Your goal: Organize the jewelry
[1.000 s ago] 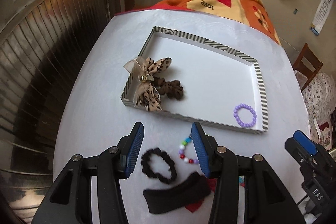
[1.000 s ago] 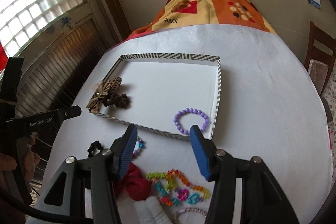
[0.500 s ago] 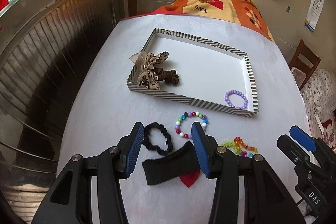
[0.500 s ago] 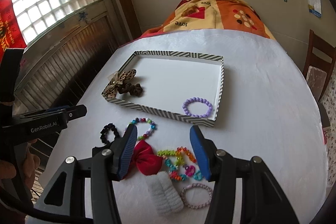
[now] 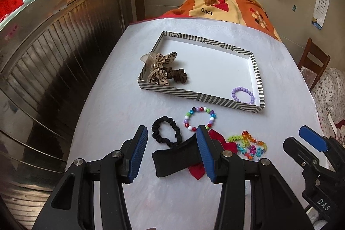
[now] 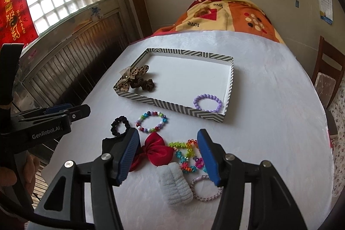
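Your left tongs [image 5: 172, 152] hang spread above the desk [image 5: 120, 105], gripping nothing; black scrunchie [image 5: 166, 134] at 12 o'clock of them. Your right tongs [image 6: 168, 154] also spread, empty, over red bow [image 6: 156, 151]. Striped tray [image 6: 172, 106] holds leopard bow [image 6: 129, 77] at its 9 o'clock, purple bracelet [image 6: 208, 103] at 4. Rainbow bead bracelet [image 6: 152, 121] lies just outside the tray.
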`<state>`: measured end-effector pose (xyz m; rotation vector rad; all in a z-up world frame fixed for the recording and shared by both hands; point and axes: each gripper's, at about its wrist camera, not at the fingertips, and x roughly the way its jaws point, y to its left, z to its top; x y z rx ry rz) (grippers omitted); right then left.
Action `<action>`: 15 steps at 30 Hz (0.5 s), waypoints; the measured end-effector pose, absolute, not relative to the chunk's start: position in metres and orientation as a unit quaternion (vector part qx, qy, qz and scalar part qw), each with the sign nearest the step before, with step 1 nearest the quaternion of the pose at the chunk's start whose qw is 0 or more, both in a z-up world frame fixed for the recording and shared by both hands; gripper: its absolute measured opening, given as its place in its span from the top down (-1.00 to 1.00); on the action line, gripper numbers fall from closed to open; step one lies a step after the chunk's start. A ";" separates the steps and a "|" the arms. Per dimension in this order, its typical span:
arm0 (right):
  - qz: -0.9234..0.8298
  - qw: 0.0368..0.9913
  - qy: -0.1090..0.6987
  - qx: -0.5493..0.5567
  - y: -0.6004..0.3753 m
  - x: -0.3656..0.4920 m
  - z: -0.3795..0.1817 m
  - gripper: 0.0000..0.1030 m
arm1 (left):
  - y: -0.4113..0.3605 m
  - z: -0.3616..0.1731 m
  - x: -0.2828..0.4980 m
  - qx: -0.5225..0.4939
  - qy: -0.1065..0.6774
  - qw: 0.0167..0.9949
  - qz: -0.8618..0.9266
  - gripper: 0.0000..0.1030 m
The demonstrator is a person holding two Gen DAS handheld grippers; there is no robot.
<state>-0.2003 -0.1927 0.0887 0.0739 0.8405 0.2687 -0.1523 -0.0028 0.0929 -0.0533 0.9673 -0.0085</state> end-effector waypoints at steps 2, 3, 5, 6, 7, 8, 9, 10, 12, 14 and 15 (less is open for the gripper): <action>0.131 0.903 0.407 0.035 -0.192 -0.202 0.090 -0.17 | -0.002 0.094 -0.155 -0.026 0.463 0.886 -0.003 0.28; 0.131 0.904 0.406 0.034 -0.192 -0.202 0.090 -0.18 | -0.002 0.094 -0.157 -0.026 0.462 0.886 -0.002 0.28; 0.131 0.904 0.406 0.031 -0.191 -0.204 0.091 -0.22 | -0.002 0.095 -0.159 -0.025 0.460 0.887 0.000 0.28; 0.131 0.904 0.406 0.030 -0.191 -0.205 0.091 -0.25 | -0.003 0.095 -0.159 -0.024 0.460 0.888 0.000 0.28; 0.131 0.904 0.405 0.030 -0.192 -0.206 0.091 -0.25 | -0.004 0.096 -0.160 -0.023 0.460 0.888 0.000 0.28; 0.131 0.905 0.404 0.030 -0.192 -0.206 0.092 -0.25 | -0.004 0.096 -0.161 -0.023 0.459 0.888 0.000 0.28; 0.131 0.905 0.403 0.032 -0.193 -0.207 0.092 -0.26 | -0.005 0.096 -0.161 -0.023 0.459 0.888 0.000 0.28; 0.131 0.905 0.403 0.033 -0.194 -0.207 0.092 -0.26 | -0.005 0.096 -0.162 -0.023 0.458 0.889 0.001 0.28; 0.131 0.905 0.403 0.033 -0.196 -0.208 0.092 -0.26 | -0.005 0.097 -0.164 -0.022 0.457 0.889 0.001 0.28; 0.131 0.905 0.403 0.032 -0.196 -0.209 0.092 -0.26 | -0.006 0.097 -0.165 -0.020 0.454 0.891 0.004 0.28; 0.131 0.905 0.403 0.032 -0.197 -0.209 0.092 -0.26 | -0.006 0.098 -0.166 -0.019 0.453 0.891 0.005 0.28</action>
